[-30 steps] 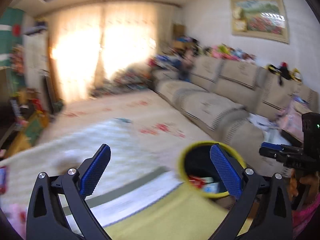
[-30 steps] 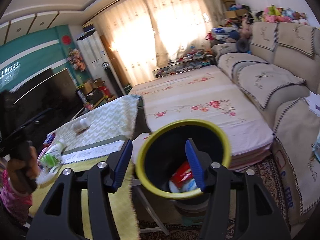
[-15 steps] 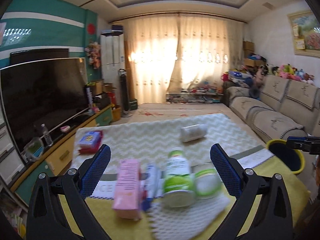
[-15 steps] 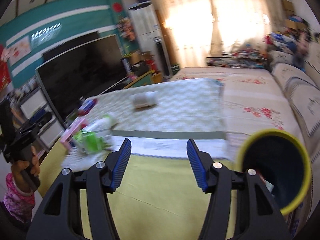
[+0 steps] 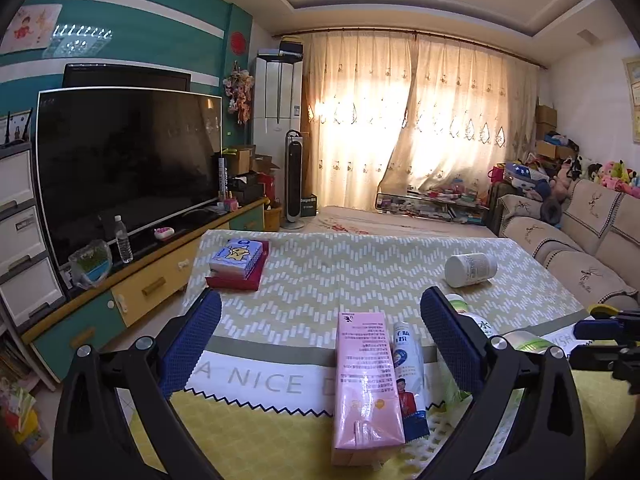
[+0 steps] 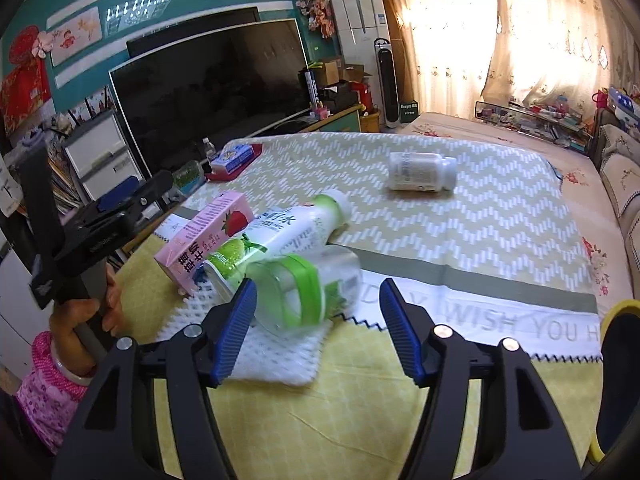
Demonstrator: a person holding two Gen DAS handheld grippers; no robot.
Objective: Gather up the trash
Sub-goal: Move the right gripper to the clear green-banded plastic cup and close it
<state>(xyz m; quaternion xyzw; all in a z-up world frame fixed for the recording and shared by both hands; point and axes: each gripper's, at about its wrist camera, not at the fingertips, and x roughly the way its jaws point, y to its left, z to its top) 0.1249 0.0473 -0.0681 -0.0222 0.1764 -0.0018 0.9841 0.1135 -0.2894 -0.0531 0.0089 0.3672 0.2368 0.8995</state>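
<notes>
Clearly the step in hand is the reach for the next piece of trash: a clear plastic bottle with a green band [image 6: 308, 296] lies on its side on a white foam net sheet [image 6: 276, 356] near the counter's front-left corner, and the right tongs [image 6: 316, 332] hang just short of it, blue pads spread, nothing between them; the jaws have just been opening wider. Touching it from behind is a white drink bottle with a green lime label [image 6: 276, 240], and against that a pink strawberry milk carton [image 6: 204, 236], all three bunched on the foam sheet. Farther toward the counter's far edge, well apart, a white pill jar [image 6: 422, 171] lies on its side on the zigzag-patterned cloth [image 6: 480, 216]. The next move, I judge, calls for sliding the spread pads around the clear bottle's round body without nudging its neighbours, closing, then carrying it to the yellow-rimmed black bin [image 6: 620, 380] at the counter's right edge. The left tongs [image 5: 320, 344] are likewise spread and empty, aimed along the carton [image 5: 366, 384]. The left view alone shows a thin blue-and-white sachet [image 5: 408, 376] tucked beside the carton, hidden from the right; the right view alone shows the clear bottle whole, the bin's mouth, and the hand in a pink sleeve [image 6: 80, 316] gripping the left tool.
</notes>
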